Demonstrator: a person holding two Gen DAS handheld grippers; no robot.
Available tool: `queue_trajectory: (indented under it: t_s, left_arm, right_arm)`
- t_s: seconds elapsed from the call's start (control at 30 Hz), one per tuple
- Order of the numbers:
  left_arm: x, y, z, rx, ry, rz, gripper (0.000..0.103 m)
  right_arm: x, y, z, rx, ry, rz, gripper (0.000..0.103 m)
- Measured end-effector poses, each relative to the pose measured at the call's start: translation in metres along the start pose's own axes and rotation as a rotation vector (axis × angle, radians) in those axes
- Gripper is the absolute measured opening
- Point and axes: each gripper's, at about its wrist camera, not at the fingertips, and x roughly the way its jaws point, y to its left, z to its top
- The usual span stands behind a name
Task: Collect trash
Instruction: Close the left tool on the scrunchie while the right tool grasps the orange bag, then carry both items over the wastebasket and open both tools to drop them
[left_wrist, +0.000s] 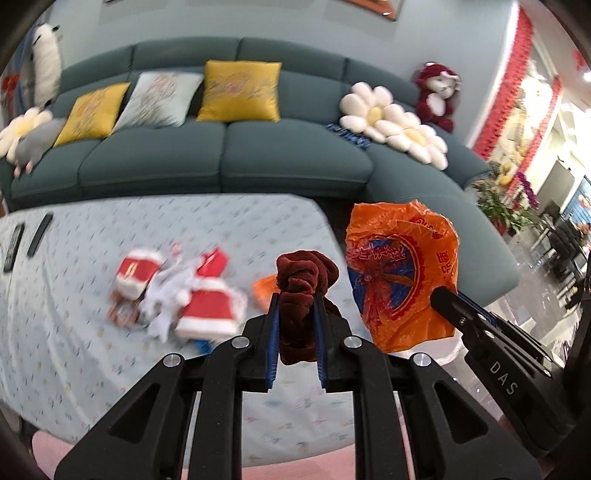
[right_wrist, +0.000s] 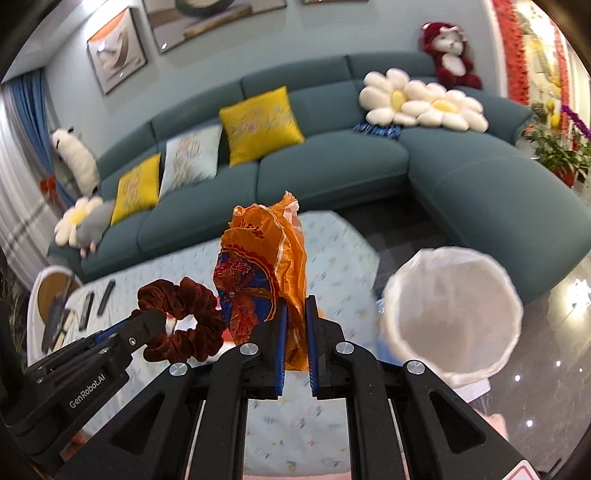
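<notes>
Pinching a dark-red velvet scrunchie (left_wrist: 306, 291) betw. blue pads, our left gripper (left_wrist: 298, 325) sits lower centre of left view. Right gripper (right_wrist: 295, 332) clamps a crumpled orange plastic bag (right_wrist: 264, 273), red-blue print, mid-frame; white-lined bin (right_wrist: 452, 314) at right.

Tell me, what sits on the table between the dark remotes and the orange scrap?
In the left wrist view, a blurred heap of red-and-white wrappers lies between the remotes and the orange scrap.
</notes>
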Motion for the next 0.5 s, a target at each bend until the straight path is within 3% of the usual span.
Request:
queue_trajectory:
  t_s: [0.27, 0.5]
  left_arm:
    - [0.003, -0.067, 0.016, 0.088, -0.028, -0.064, 0.016]
    - [0.018, -0.112, 0.020, 0.138, -0.016, -0.114, 0.016]
  right_arm:
    - [-0.030, -0.052, 0.020, 0.061, -0.084, -0.065, 0.009]
    - [-0.035, -0.095, 0.022, 0.111, -0.102, -0.122, 0.009]
